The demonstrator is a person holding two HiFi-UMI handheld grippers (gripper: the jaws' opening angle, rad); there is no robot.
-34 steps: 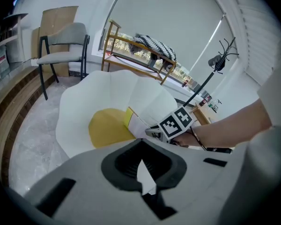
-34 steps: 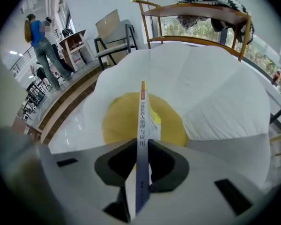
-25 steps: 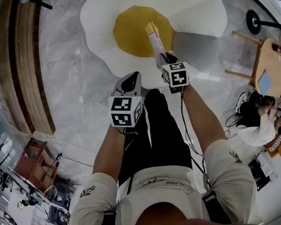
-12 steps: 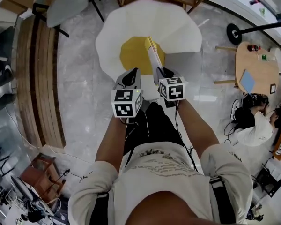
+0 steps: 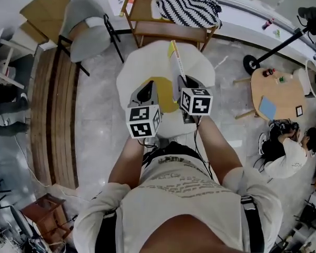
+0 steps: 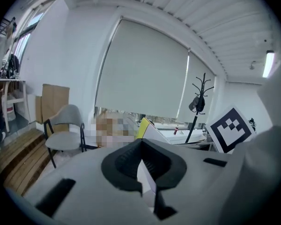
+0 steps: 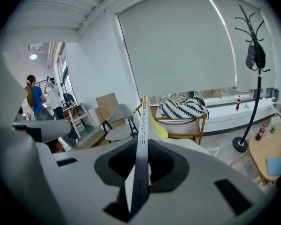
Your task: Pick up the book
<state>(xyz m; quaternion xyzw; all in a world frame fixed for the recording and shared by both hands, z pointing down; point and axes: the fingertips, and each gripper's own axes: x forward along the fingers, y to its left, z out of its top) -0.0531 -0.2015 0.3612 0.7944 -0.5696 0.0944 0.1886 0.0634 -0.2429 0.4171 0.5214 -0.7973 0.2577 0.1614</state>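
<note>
Hand-held gripper on your right is clamped on the book, which stands on edge, lifted well above the egg-shaped rug. Keep your squeeze steady and the spine upright. Your left hand-held gripper, narrowly parted and empty, could brace it.

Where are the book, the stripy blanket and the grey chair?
book (image 5: pixel 176 67), head view, middle of its white side.
stripy blanket (image 5: pixel 187 9), head view, on its middle folds.
grey chair (image 5: pixel 90 38), head view, on its seat.
</note>
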